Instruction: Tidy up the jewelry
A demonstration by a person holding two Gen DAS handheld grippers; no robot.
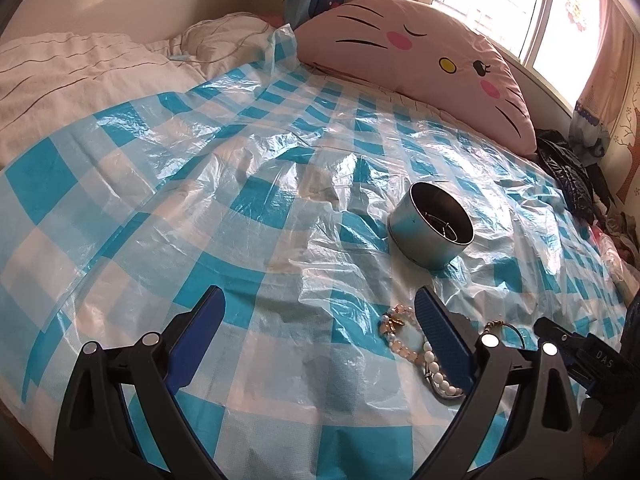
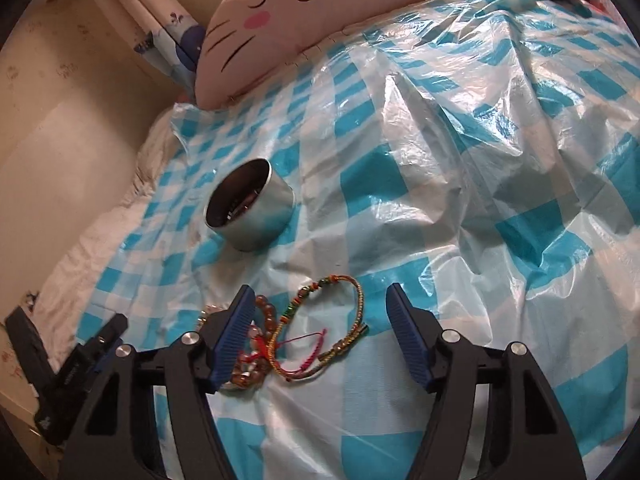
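Observation:
A round metal tin (image 1: 430, 226) (image 2: 250, 208) stands open on the blue-checked plastic sheet (image 1: 200, 184), with some small metal pieces inside. Nearer lies a heap of bracelets. The left wrist view shows a peach and white bead bracelet (image 1: 400, 344) beside the right finger of my left gripper (image 1: 320, 292), which is open and empty. My right gripper (image 2: 320, 290) is open above a woven multicolour bracelet (image 2: 320, 284); a brown bead bracelet (image 2: 264, 320) and a red cord lie by its left finger. The pads touch nothing.
A pink cat-face pillow (image 1: 420, 52) (image 2: 320, 4) lies at the head of the bed. A white duvet (image 1: 80, 72) is bunched at the far left. Dark clothes (image 1: 568, 176) are piled at the right edge under the window. The sheet is crumpled into ridges.

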